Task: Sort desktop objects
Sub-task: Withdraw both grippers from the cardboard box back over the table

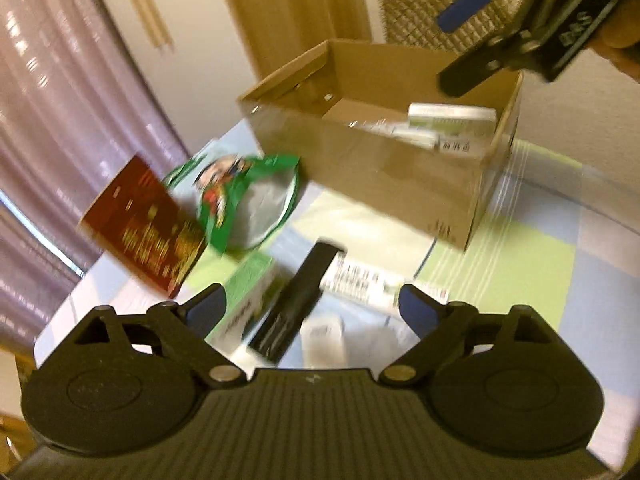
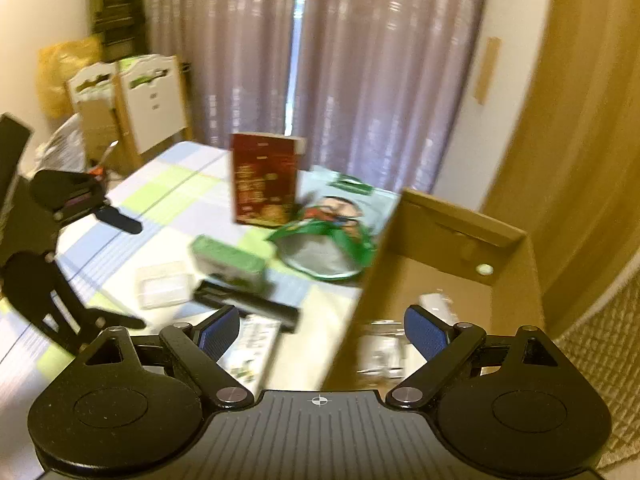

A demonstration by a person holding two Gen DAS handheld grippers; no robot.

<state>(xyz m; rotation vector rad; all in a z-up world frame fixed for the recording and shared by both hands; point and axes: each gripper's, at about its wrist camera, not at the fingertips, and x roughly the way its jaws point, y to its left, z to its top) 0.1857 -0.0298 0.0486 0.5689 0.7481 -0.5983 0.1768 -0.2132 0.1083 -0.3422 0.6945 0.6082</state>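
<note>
An open cardboard box (image 1: 360, 168) stands on the checked tablecloth and holds white packets (image 1: 448, 116). My left gripper (image 1: 312, 304) is open above a green-white box (image 1: 248, 300), a black bar (image 1: 296, 300) and a long white barcoded box (image 1: 360, 284); nothing sits between its fingers. Further left, a red box (image 1: 144, 224) stands beside a green snack bag (image 1: 248, 200). My right gripper (image 2: 324, 328) is open and empty, straddling the near wall of the cardboard box (image 2: 440, 280). It also shows at the top right, right gripper (image 1: 456, 44). The left gripper (image 2: 128, 268) shows open at the left.
A clear plastic case (image 2: 164, 284) lies near the green-white box (image 2: 228, 260). Purple curtains (image 2: 360, 80) hang behind the table. Cartons (image 2: 132, 104) and a yellow bag (image 2: 60, 72) stand at the back left. A quilted chair back (image 1: 432, 4) rises behind the cardboard box.
</note>
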